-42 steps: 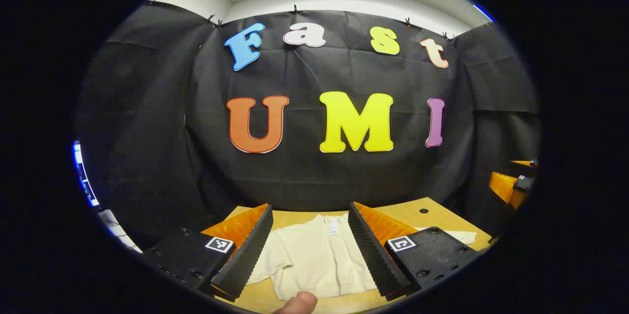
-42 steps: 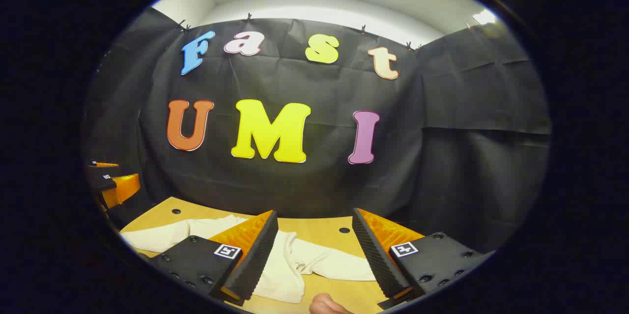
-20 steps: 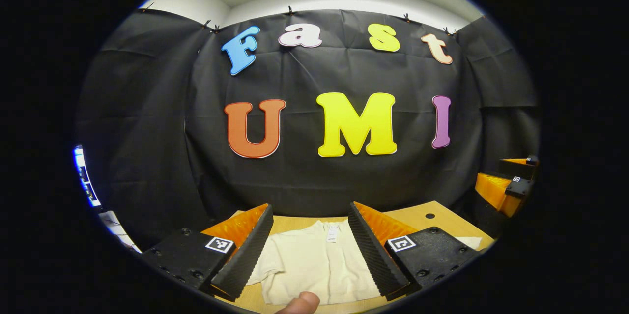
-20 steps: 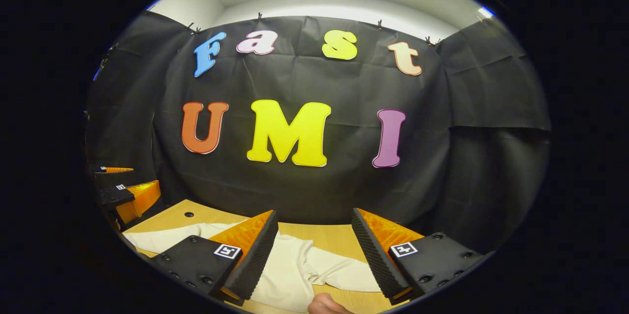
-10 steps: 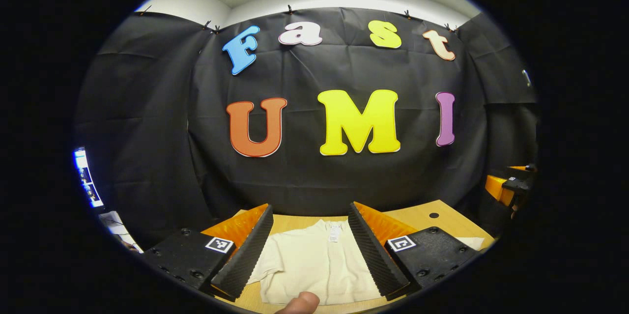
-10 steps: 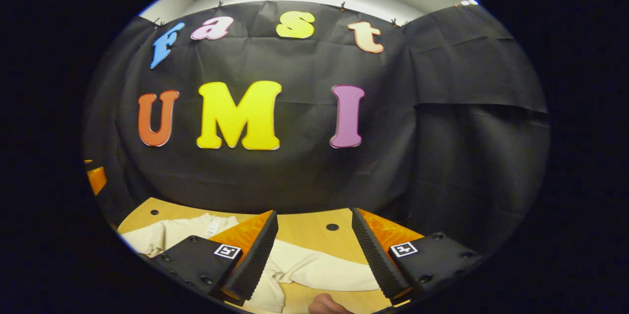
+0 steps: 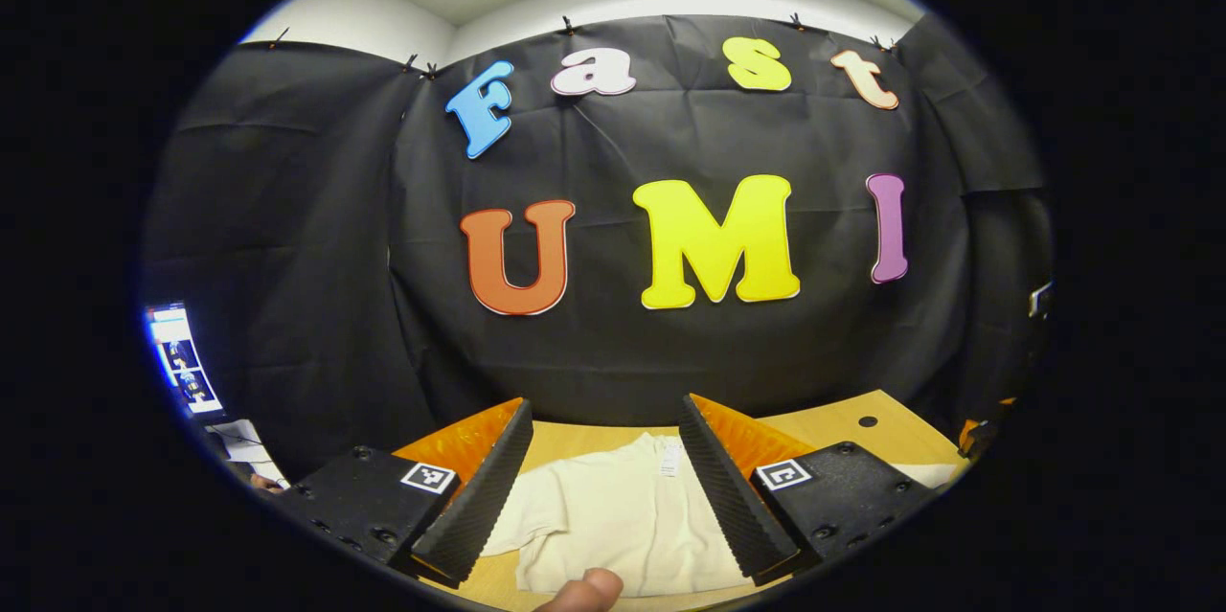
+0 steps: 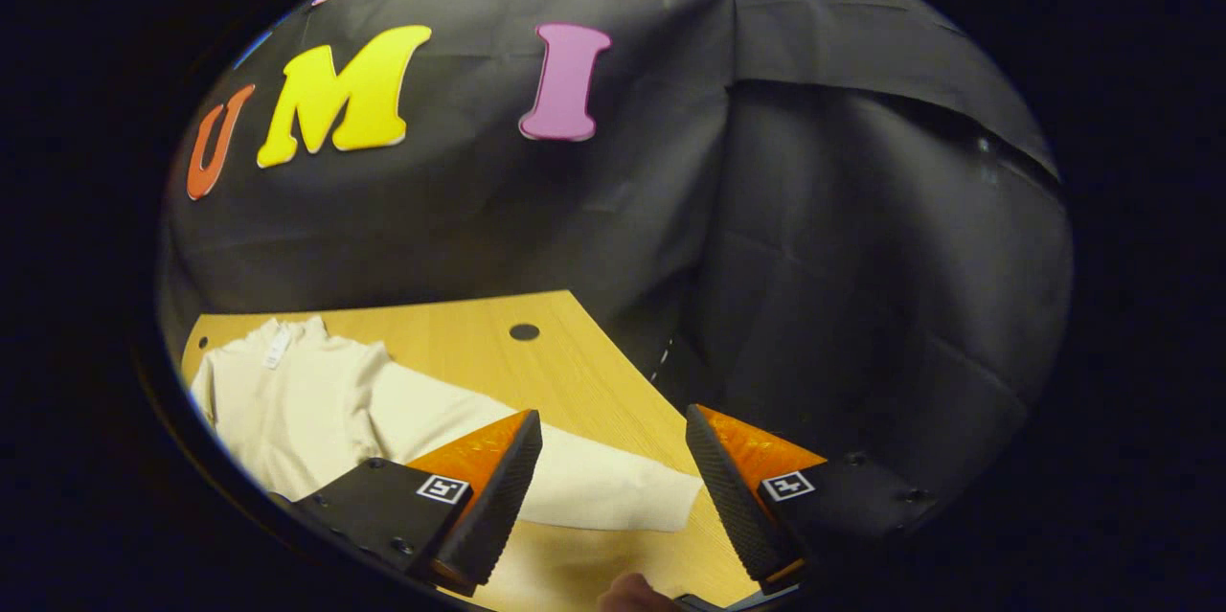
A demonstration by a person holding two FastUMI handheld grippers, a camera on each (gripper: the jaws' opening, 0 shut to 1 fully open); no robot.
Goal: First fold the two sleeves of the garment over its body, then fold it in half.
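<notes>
A cream long-sleeved garment (image 7: 613, 521) lies flat on the wooden table (image 7: 833, 420), collar toward the back wall. In the left gripper view its body lies below my open left gripper (image 7: 605, 487), whose jaws hold nothing. In the right gripper view the garment's body (image 8: 287, 401) lies at the left and one sleeve (image 8: 594, 497) stretches right toward the table's corner. My right gripper (image 8: 613, 483) hovers open over the cuff end of that sleeve, jaws apart and gripping nothing. The other sleeve is hidden behind the left finger in the left gripper view.
The table's right edge (image 8: 623, 373) and corner lie close beside the right gripper, with black cloth wall behind. Small round holes (image 8: 524, 331) mark the tabletop. A thumb tip (image 7: 584, 590) shows at the bottom of the left gripper view. A lit screen (image 7: 182, 358) stands far left.
The right gripper has swung right and tilted down toward the table's right corner, over the sleeve's cuff. The left gripper has barely shifted. Both stayed open.
</notes>
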